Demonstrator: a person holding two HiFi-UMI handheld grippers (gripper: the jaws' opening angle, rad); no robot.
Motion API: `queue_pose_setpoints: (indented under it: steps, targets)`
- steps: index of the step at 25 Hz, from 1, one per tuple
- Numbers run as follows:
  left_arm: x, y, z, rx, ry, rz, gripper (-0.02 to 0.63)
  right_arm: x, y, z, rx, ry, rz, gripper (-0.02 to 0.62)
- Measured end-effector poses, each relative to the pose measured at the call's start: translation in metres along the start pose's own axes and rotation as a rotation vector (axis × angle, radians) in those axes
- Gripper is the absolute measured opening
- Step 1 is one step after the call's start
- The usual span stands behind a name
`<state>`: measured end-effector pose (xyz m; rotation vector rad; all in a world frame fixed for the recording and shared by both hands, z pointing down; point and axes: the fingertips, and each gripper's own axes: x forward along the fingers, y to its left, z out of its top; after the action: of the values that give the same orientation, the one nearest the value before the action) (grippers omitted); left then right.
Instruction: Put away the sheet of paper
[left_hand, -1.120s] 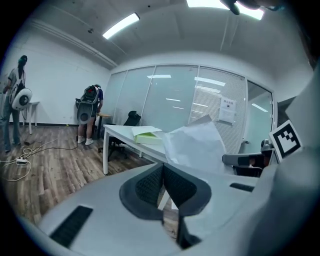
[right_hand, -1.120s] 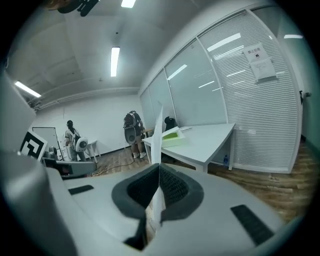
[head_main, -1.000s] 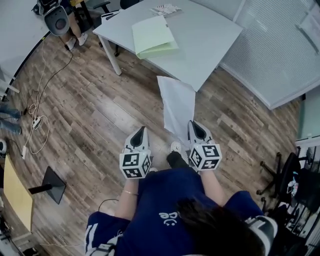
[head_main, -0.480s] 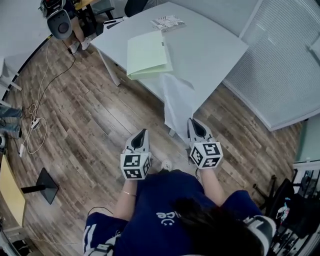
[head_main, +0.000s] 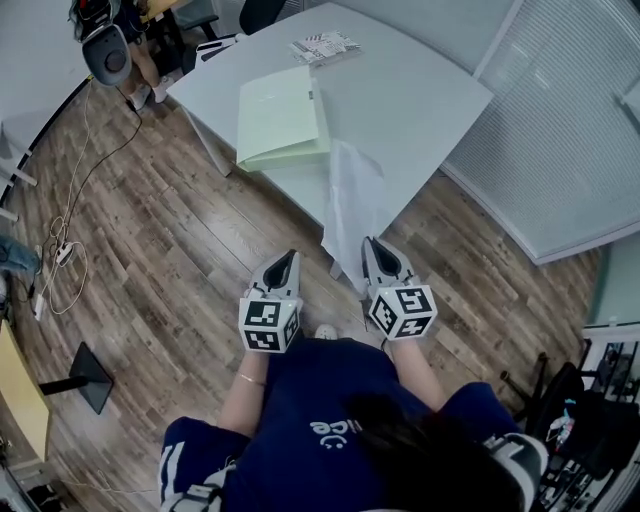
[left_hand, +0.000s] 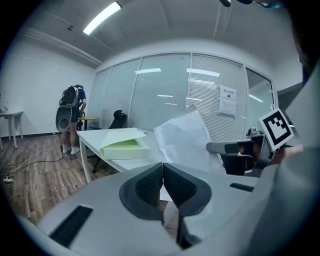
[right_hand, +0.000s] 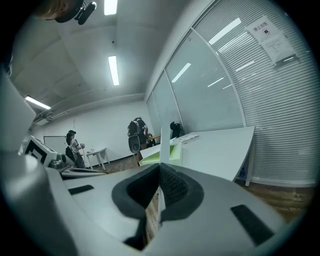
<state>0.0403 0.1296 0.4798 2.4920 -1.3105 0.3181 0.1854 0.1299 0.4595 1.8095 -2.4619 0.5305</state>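
- White and thin, the sheet of paper (head_main: 355, 200) stands up from the right gripper (head_main: 371, 246). It hangs in the air above the wooden floor, and its far end reaches the near edge of the tabletop (head_main: 420, 90). I cannot tell whether it touches that edge.
- The right gripper's fingers (right_hand: 175, 186) are clenched on the sheet's lower edge. In the right gripper view the sheet shows edge-on, as a narrow white strip rising from between them.
- The left gripper (head_main: 288, 259) hangs beside the right one. Its fingers are pressed together with nothing between them, apart from the sheet.
- I judge the sheet to be very light and floppy, since its upper part bows and curls. Held by one edge it will likely sway, and a hard pull or a pinch across a bend could crease or tear it.
- The flat margin close to an edge looks like the best place to hold it. A second grip from the left gripper on a side edge would probably keep it flat.
- A green folder (head_main: 280, 120) lies on the tabletop with its cover raised, just beyond the sheet. It is probably where the sheet belongs.
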Motion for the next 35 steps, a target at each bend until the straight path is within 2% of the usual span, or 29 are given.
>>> queue_pose_setpoints:
  steps: [9, 16, 20, 23, 29, 33, 35]
  targets:
    - [0.053, 0.042, 0.021, -0.019, -0.013, -0.047, 0.006, 0.047, -0.023, 0.025, -0.013, -0.015, -0.094, 0.009]
    - [0.105, 0.094, 0.043, 0.046, 0.024, -0.055, 0.006, 0.094, -0.04, 0.054, 0.002, -0.049, -0.197, 0.009]
    - [0.128, 0.125, 0.054, 0.066, 0.036, -0.067, 0.006, 0.115, -0.049, 0.076, -0.046, -0.068, -0.274, 0.009]
    - [0.145, 0.144, 0.063, 0.077, 0.04, -0.078, 0.006, 0.127, -0.057, 0.084, -0.016, -0.091, -0.333, 0.009]
    - [0.17, 0.161, 0.074, 0.146, 0.072, -0.146, 0.008, 0.15, -0.06, 0.089, 0.012, -0.115, -0.409, 0.009]
    - [0.181, 0.162, 0.074, 0.225, 0.098, -0.174, 0.014, 0.169, -0.061, 0.088, 0.025, -0.104, -0.405, 0.009]
    - [0.185, 0.155, 0.074, 0.266, 0.106, -0.187, 0.055, 0.174, -0.063, 0.088, 0.032, -0.097, -0.399, 0.009]
